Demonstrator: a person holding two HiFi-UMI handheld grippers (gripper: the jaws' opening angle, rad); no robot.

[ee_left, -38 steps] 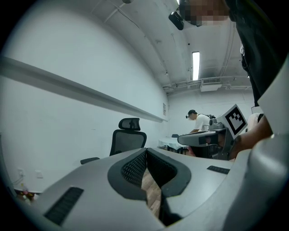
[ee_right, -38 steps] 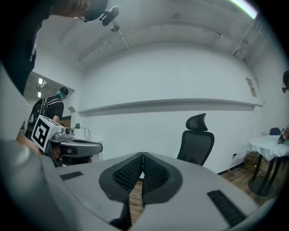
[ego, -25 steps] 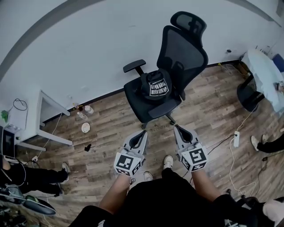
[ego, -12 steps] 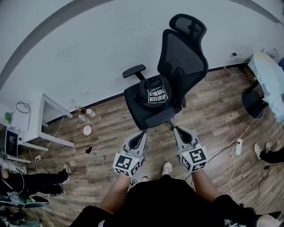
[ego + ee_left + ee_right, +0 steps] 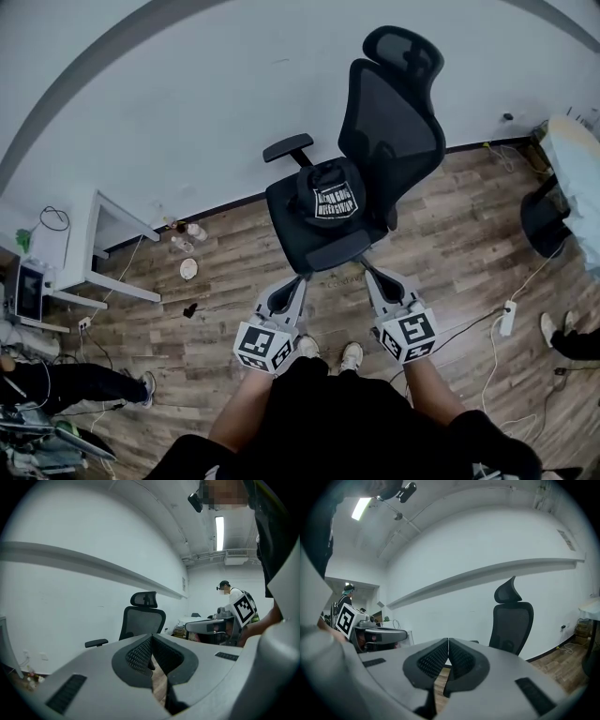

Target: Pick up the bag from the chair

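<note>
A black bag (image 5: 328, 195) with white lettering rests on the seat of a black mesh office chair (image 5: 389, 122) by the white wall. Both grippers are held low in front of the chair, short of the seat. My left gripper (image 5: 292, 284) points at the seat's front left with its jaws closed together and nothing between them. My right gripper (image 5: 370, 276) points at the seat's front right, jaws also closed and empty. In the left gripper view the chair (image 5: 140, 620) stands beyond the shut tips (image 5: 152, 637). The right gripper view shows the chair (image 5: 513, 620) to the right of the shut tips (image 5: 448, 641).
A white desk (image 5: 98, 248) stands at the left, with bottles and a small round lid (image 5: 187, 269) on the wood floor near it. A power strip and cable (image 5: 511, 317) lie at the right. Another chair and a white table (image 5: 562, 178) stand far right. Other people stand around.
The view has shifted slightly and the chair now sits a little nearer. Both grippers stay shut and keep pointing at the seat; the left one has drifted slightly down and left.
</note>
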